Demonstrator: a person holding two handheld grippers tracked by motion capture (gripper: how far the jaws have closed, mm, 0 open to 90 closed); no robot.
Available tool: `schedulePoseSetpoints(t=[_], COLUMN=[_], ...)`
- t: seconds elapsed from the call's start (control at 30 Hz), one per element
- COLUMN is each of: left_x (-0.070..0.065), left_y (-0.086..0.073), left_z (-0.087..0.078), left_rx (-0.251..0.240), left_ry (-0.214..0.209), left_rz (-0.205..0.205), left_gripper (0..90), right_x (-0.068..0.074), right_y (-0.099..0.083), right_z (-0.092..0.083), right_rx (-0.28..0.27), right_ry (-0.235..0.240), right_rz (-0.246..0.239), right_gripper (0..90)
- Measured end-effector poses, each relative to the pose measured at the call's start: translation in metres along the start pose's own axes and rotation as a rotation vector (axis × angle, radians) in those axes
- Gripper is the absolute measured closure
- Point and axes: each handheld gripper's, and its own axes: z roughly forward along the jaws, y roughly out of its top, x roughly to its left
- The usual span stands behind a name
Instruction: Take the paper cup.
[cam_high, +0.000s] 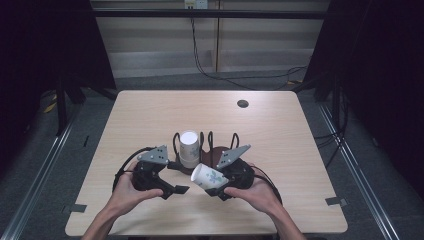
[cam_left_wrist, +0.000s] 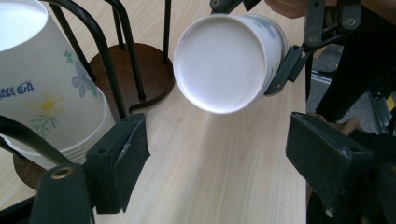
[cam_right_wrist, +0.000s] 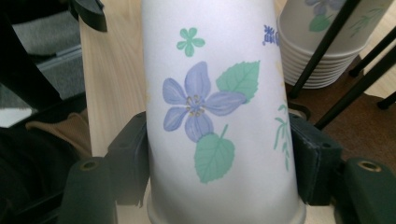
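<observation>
The right gripper (cam_high: 216, 186) clamps a white paper cup with purple flowers (cam_high: 208, 177) on its side, above the wooden table (cam_high: 280, 150) near its front edge, beside the black wire cup rack (cam_high: 210, 145). The left gripper (cam_high: 176, 190) stands open, empty.

White paper cup (cam_right_wrist: 219, 116) with purple flowers, green leaves.

One loose white paper cup with a purple flower print (cam_high: 207, 176); one upside-down stack of matching flowered paper cups (cam_high: 189, 148), exact number in the stack not countable. One black wire cup rack on a round brown base (cam_high: 216, 145), one light wooden table (cam_high: 280, 150), two black handheld two-jaw grippers (cam_high: 181, 189) (cam_high: 223, 184).
</observation>
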Motion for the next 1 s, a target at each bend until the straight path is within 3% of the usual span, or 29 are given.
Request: schedulePoseSetpoints(t=[0.33, 0.5, 0.7, 1.0], left_x=[0.001, -0.002, -0.003, -0.005], left_y=[-0.008, -0.008, -0.005, -0.008], left_z=[-0.003, 0.003, 0.001, 0.005], left_rx=[0.000, 0.037, 0.052, 0.095], left_ry=[-0.015, -0.033, -0.041, -0.048], left_rz=[-0.011, 0.007, 0.031, 0.051], left_gripper=[21.6, 23.6, 21.9, 26.8], right_x=[0.001, 0.001, 0.003, 0.009], right_y=[0.010, 0.010, 0.013, 0.017], right_z=[0.003, 0.010, 0.011, 0.021], right_rx=[0.081, 0.124, 0.191, 0.239], right_ry=[0.009, 0.044, 0.037, 0.055], right_rz=[-0.041, -0.060, -0.093, -0.132], right_gripper=[32.1, 32.2, 32.2, 32.4])
